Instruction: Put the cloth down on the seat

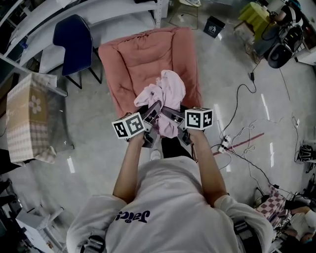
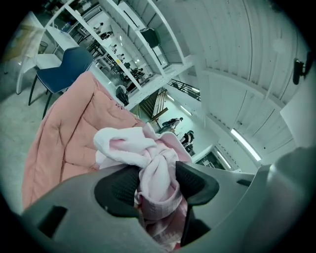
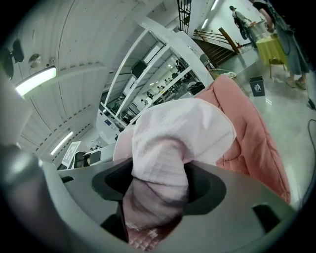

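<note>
A bunched pale pink cloth [image 1: 165,96] hangs in the air over the front of the salmon-pink padded seat [image 1: 133,59]. My left gripper [image 1: 152,116] is shut on a thick fold of the cloth [image 2: 155,178], black pads pressing it from both sides. My right gripper [image 1: 170,117] is shut on another bunched fold of the cloth [image 3: 158,183]. The two grippers stand close together, side by side, just before the seat's front edge. The seat [image 2: 64,143] spreads behind the cloth in the left gripper view, and the seat [image 3: 256,143] lies to the right in the right gripper view.
A dark blue chair [image 1: 74,42] stands left of the seat by a white table [image 1: 98,15]. A checked box [image 1: 27,116] sits at the far left. Cables and a power strip [image 1: 224,143] lie on the floor to the right. The person's shoe [image 1: 155,154] is below the grippers.
</note>
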`<state>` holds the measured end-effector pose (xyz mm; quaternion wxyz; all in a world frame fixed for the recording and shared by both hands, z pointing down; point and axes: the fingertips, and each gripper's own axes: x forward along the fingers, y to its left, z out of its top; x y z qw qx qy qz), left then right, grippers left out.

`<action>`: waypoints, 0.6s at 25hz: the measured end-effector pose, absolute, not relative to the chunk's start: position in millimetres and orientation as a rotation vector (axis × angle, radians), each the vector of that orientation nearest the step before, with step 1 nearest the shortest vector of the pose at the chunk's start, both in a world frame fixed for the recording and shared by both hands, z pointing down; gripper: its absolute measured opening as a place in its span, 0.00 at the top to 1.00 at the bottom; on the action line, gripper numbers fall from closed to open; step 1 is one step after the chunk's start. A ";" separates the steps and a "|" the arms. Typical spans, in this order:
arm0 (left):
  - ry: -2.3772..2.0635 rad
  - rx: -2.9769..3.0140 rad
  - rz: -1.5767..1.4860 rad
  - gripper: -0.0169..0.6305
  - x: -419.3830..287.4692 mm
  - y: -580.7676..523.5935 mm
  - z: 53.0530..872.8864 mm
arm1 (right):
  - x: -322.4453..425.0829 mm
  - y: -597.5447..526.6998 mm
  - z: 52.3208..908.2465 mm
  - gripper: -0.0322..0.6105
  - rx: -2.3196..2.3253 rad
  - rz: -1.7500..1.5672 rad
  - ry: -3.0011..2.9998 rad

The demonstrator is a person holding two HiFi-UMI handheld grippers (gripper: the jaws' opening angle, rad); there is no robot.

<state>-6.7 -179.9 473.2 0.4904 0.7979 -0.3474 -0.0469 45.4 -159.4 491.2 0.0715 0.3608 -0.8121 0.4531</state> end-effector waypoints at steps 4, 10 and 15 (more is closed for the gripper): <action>-0.858 1.912 -0.093 0.62 10.7 -213.0 489.7 | 62.8 -192.1 507.0 0.50 1.078 1.386 -2.411; -0.891 1.876 -0.038 0.62 35.1 -258.1 517.8 | 88.3 -237.2 535.4 0.50 1.055 1.415 -2.381; -0.905 1.842 -0.005 0.62 47.1 -288.6 544.0 | 99.8 -267.2 561.1 0.51 1.053 1.454 -2.366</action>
